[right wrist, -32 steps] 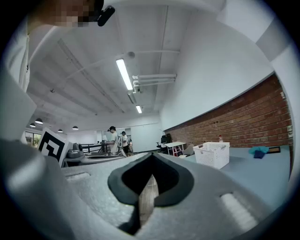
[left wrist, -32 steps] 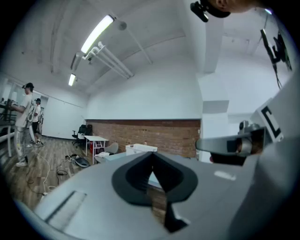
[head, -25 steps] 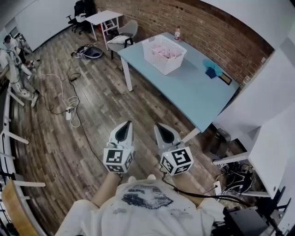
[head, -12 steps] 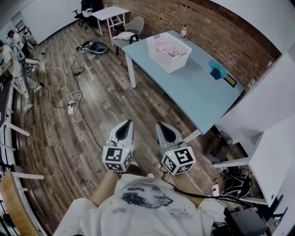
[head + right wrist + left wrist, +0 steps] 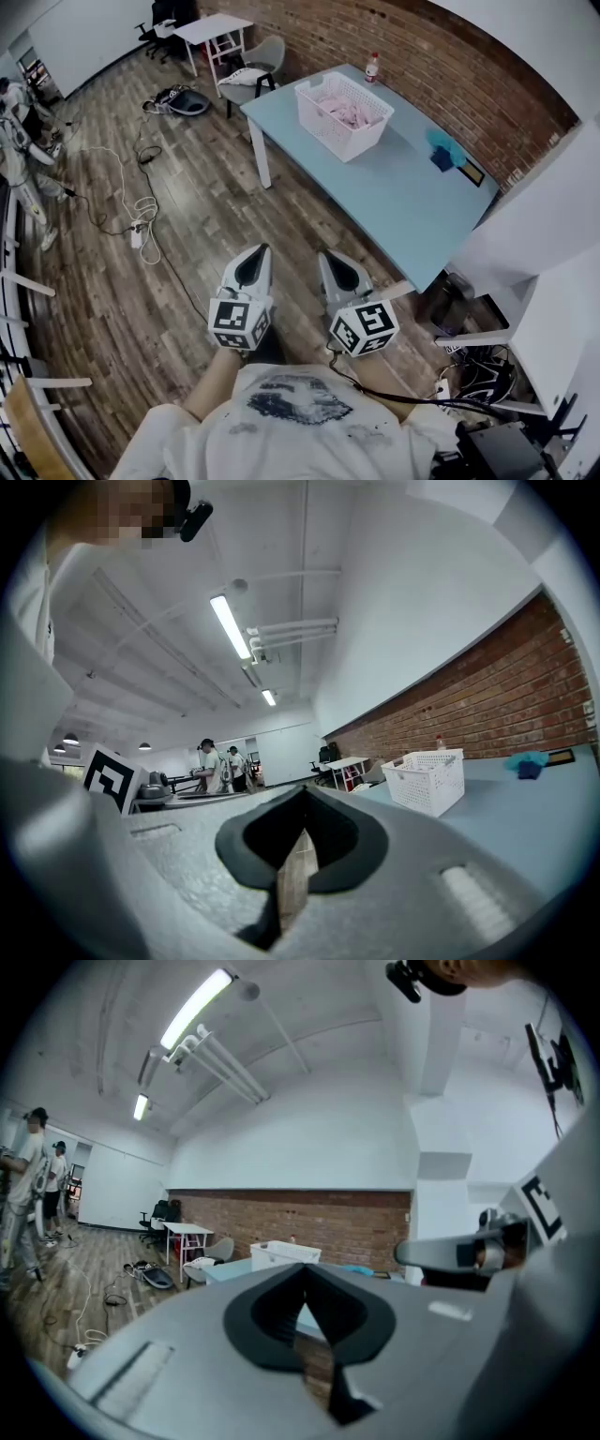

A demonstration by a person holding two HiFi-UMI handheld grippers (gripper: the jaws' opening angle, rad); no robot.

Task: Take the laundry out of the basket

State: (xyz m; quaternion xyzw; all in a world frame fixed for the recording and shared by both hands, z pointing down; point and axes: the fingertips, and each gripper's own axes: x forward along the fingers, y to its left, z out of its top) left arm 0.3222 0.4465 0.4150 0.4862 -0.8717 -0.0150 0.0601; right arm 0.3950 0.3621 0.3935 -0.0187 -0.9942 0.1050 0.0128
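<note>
A white mesh basket [image 5: 343,116] holding pink laundry [image 5: 343,108] stands at the far end of a light blue table [image 5: 394,192]. Both grippers are held close to my body over the wooden floor, well short of the table. My left gripper [image 5: 254,253] is shut with nothing in it. My right gripper [image 5: 331,256] is shut and empty too. The basket [image 5: 284,1253] shows small and far off past the shut jaws in the left gripper view. It shows again as the basket [image 5: 427,780] at the right of the right gripper view.
A bottle [image 5: 372,66] stands behind the basket and a blue object [image 5: 438,148] lies on the table near the brick wall. A chair [image 5: 251,73], a white desk [image 5: 208,30], a bag [image 5: 176,99] and floor cables [image 5: 141,214] lie to the left. People [image 5: 17,127] stand at far left.
Both grippers have stayed almost where they were, shut. The head view has shifted slightly, and the people at the far left have moved.
</note>
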